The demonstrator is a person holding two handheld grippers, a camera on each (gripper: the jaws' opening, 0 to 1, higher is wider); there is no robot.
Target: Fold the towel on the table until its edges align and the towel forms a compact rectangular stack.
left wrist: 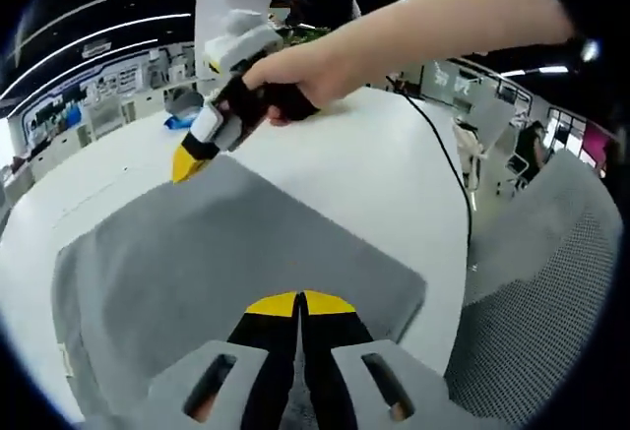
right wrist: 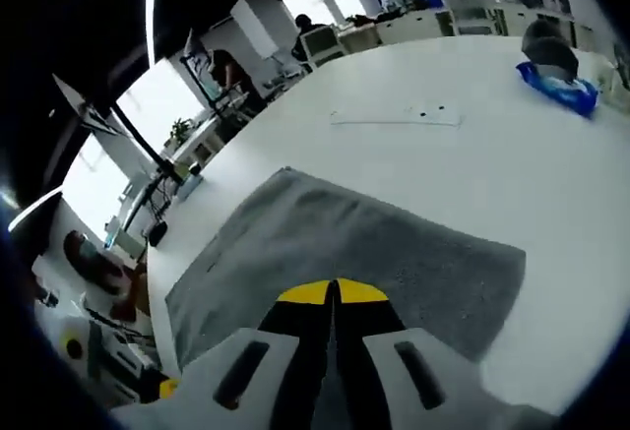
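Note:
A grey towel [left wrist: 226,253] lies spread flat on the white table [left wrist: 374,154]. My left gripper [left wrist: 298,304] rises from the bottom of the left gripper view, its yellow-tipped jaws pressed together on the towel's near edge. A hand holds my right gripper [left wrist: 187,164] at the towel's far corner, its yellow tip down on the fabric. In the right gripper view the towel [right wrist: 374,243] stretches away from my right gripper [right wrist: 333,292], whose jaws are shut on the cloth. The towel's edge under each gripper is hidden.
A black cable [left wrist: 445,159] runs over the table's right side beside a grey mesh chair back [left wrist: 551,292]. A blue packet [right wrist: 561,91], a dark object [right wrist: 546,46] and a flat white strip [right wrist: 394,115] lie far across the table. Desks and people stand beyond.

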